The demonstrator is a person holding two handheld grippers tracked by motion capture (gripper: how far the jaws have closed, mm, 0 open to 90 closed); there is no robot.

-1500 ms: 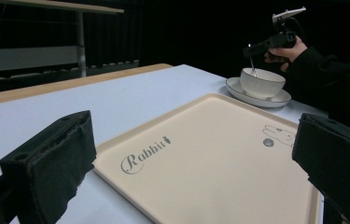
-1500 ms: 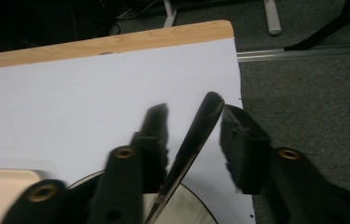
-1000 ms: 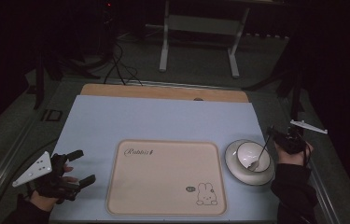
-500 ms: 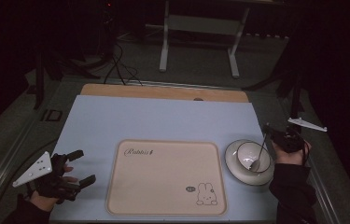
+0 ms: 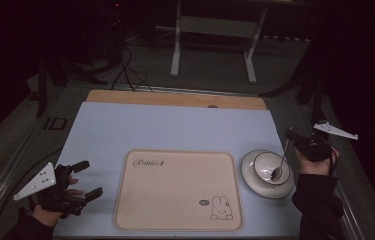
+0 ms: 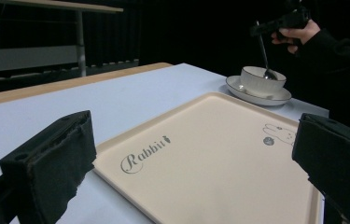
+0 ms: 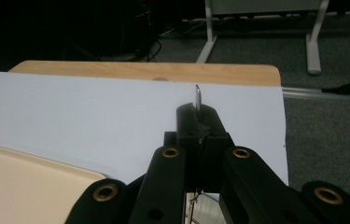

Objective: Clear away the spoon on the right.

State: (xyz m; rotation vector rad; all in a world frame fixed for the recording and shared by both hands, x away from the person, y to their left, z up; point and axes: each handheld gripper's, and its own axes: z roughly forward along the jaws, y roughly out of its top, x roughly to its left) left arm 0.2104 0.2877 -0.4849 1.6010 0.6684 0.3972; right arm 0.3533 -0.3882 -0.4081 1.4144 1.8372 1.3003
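Note:
A white cup point(image 5: 264, 167) stands on a white saucer point(image 5: 247, 176) to the right of a beige tray point(image 5: 175, 192) printed with a rabbit. A metal spoon point(image 5: 283, 156) leans steeply, its bowl down inside the cup. My right gripper point(image 5: 291, 135) is shut on the top of the spoon's handle, above the saucer's right edge. In the right gripper view the handle's tip point(image 7: 198, 95) pokes up between the shut pads of the right gripper point(image 7: 199, 116). At the tray's left my left gripper point(image 5: 89, 178) rests open, holding nothing. In the left gripper view the left gripper point(image 6: 193, 168) faces the tray point(image 6: 219, 140), cup point(image 6: 256, 77) and spoon point(image 6: 263, 51).
A pale blue mat point(image 5: 175, 130) covers the wooden table point(image 5: 175, 98). The table's right edge runs close beside the saucer. Beyond the far edge are a dark floor, cables point(image 5: 125, 70) and a metal stand's legs point(image 5: 176, 55).
My right gripper has risen a little and shifted right with the spoon, which now stands steeper. The spoon's bowl stays in the cup. The left gripper has not moved.

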